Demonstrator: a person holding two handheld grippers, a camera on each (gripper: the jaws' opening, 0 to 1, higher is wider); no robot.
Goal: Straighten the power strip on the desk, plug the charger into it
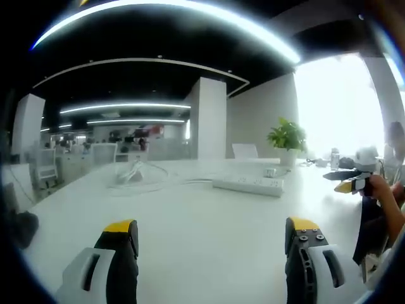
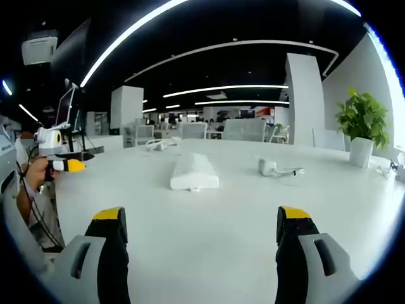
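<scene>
A white power strip (image 1: 249,183) lies on the white desk (image 1: 190,221), its cord trailing left to a coiled bundle (image 1: 134,174). In the right gripper view the strip (image 2: 193,171) points away from me, end on. A small white charger (image 2: 267,167) with a short cable lies to its right; in the left gripper view the charger (image 1: 270,171) sits just behind the strip. My left gripper (image 1: 212,237) is open above the desk, well short of the strip. My right gripper (image 2: 199,228) is open too, nothing between its jaws. Each gripper appears at the edge of the other's view (image 1: 354,180) (image 2: 60,158).
A potted plant (image 1: 288,136) in a white pot (image 2: 362,151) stands at the desk's far side. Small items (image 1: 333,158) lie near the window. A person's hand (image 2: 35,174) holds the other gripper. Office desks and chairs (image 2: 243,130) fill the background.
</scene>
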